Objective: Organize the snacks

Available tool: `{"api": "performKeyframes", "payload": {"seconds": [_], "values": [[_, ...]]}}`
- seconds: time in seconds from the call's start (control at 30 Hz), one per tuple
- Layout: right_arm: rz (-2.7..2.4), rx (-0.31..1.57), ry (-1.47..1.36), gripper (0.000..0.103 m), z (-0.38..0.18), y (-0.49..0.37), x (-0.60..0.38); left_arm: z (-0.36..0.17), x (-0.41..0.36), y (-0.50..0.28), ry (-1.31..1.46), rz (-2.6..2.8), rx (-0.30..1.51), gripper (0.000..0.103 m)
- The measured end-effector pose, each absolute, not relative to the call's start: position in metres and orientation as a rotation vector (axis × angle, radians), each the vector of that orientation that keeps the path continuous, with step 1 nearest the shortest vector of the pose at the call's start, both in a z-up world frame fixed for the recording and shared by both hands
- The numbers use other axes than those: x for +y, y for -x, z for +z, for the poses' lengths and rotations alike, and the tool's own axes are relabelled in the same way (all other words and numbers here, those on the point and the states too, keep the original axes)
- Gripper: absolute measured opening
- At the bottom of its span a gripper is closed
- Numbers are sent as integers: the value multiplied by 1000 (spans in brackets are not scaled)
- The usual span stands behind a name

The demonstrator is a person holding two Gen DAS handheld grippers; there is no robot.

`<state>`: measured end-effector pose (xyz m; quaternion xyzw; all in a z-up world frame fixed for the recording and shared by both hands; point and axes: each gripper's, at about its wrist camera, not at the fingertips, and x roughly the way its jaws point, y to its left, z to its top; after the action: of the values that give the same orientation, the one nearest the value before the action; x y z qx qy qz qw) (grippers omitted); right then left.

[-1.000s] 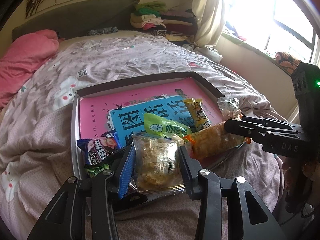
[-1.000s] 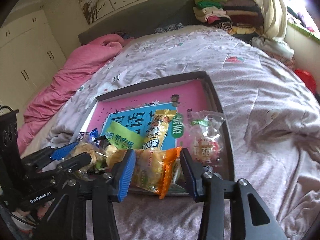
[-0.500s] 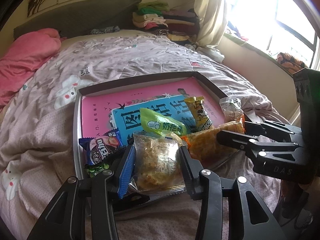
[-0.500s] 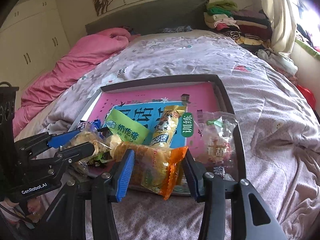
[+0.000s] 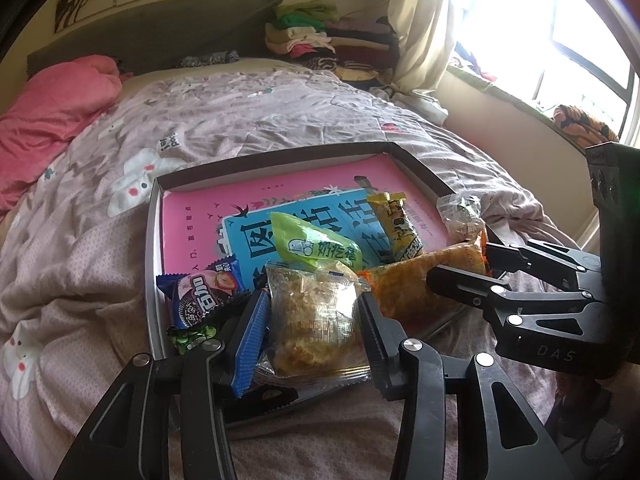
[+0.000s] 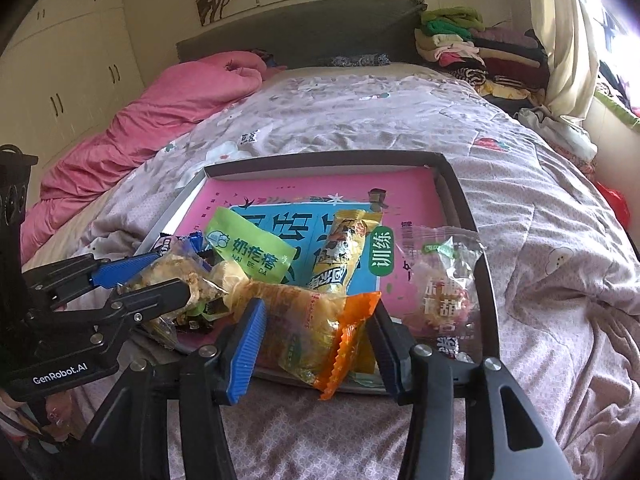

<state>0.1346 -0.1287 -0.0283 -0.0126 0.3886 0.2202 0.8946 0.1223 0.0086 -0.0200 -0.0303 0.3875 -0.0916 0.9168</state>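
Note:
A shallow dark-rimmed box with a pink and blue book inside lies on the bed. My left gripper is shut on a clear pack of crumbly cake at the box's near edge. My right gripper is shut on an orange-ended yellow snack pack. In the box lie a green pack, a yellow stick pack, a blue Oreo pack and a clear candy pack.
A pink duvet lies at the left of the bed. Folded clothes are stacked by the headboard. A curtain and window are on the right, wardrobes on the left.
Both grippers have kept their holds. The right gripper with its orange-ended pack has drawn closer to the left gripper and a little lower in the left wrist view.

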Motion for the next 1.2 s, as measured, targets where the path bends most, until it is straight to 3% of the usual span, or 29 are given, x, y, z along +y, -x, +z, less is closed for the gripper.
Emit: {"api": "performKeyframes", "payload": {"seconds": [0.6, 0.73, 0.93, 1.2], "values": [[398, 774, 40, 53, -19, -130, -144, -16, 6, -117, 62, -191, 792, 61], [381, 750, 33, 54, -13, -126, -149, -6, 9, -112, 83, -191, 780, 69], [382, 664, 9, 69, 10, -106, -160, 12, 14, -96, 112, -168, 742, 75], [384, 641, 30, 75, 22, -81, -164, 25, 15, -79, 110, -149, 726, 75]]}}
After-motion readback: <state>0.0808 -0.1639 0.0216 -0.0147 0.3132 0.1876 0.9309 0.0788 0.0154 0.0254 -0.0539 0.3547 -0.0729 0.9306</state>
